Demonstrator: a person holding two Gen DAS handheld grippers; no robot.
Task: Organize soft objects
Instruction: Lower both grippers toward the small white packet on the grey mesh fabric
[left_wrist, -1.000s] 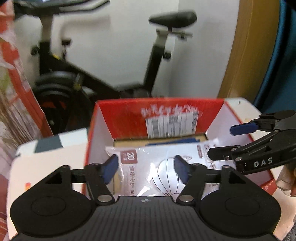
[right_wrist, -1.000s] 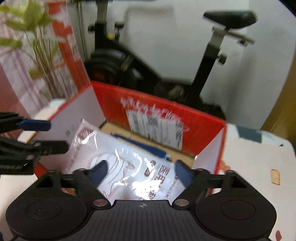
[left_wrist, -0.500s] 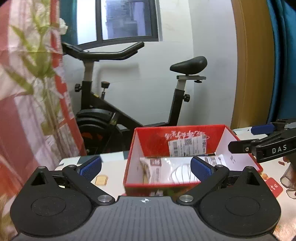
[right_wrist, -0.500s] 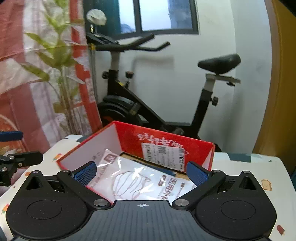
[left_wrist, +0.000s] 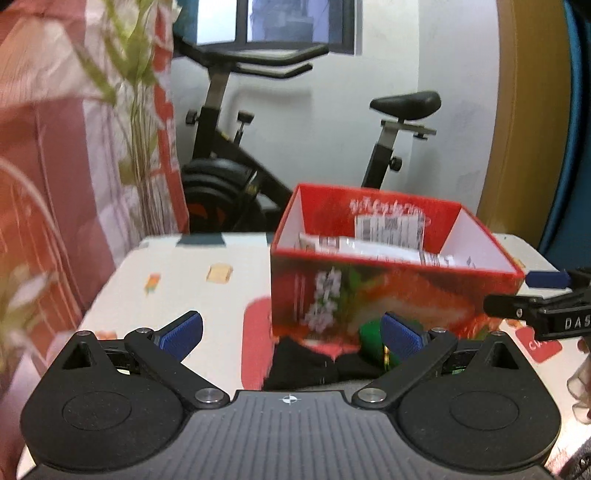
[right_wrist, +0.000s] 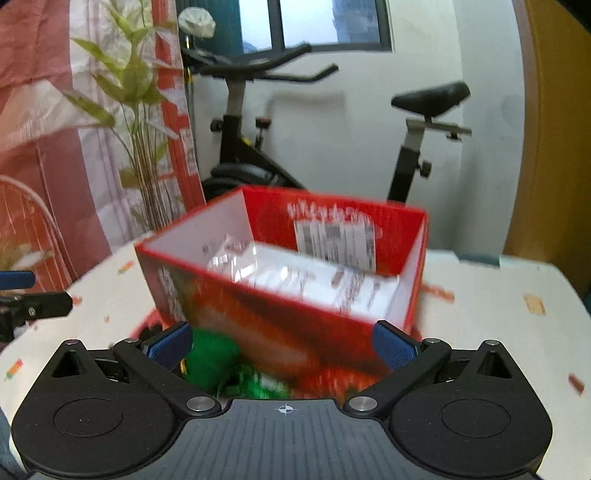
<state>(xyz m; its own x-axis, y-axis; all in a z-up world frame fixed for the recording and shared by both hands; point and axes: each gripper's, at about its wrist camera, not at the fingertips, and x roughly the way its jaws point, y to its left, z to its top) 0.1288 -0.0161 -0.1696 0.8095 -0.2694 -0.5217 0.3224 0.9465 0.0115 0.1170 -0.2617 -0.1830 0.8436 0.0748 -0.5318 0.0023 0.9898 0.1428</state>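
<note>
Both grippers have pulled back since a second ago: left gripper (left_wrist: 291, 332) and right gripper (right_wrist: 282, 345) hang spread, empty, near the red box (left_wrist: 388, 295) on the tabletop (left_wrist: 177, 280). Mask packet (right_wrist: 314, 277) lies inside. Green item (right_wrist: 210, 360) under the box blurred, unidentifiable.

I count one red box (left_wrist: 388, 295) and one plastic packet (right_wrist: 314, 280) inside it. One green item (right_wrist: 210, 358) and one exercise bike (left_wrist: 240, 177).
</note>
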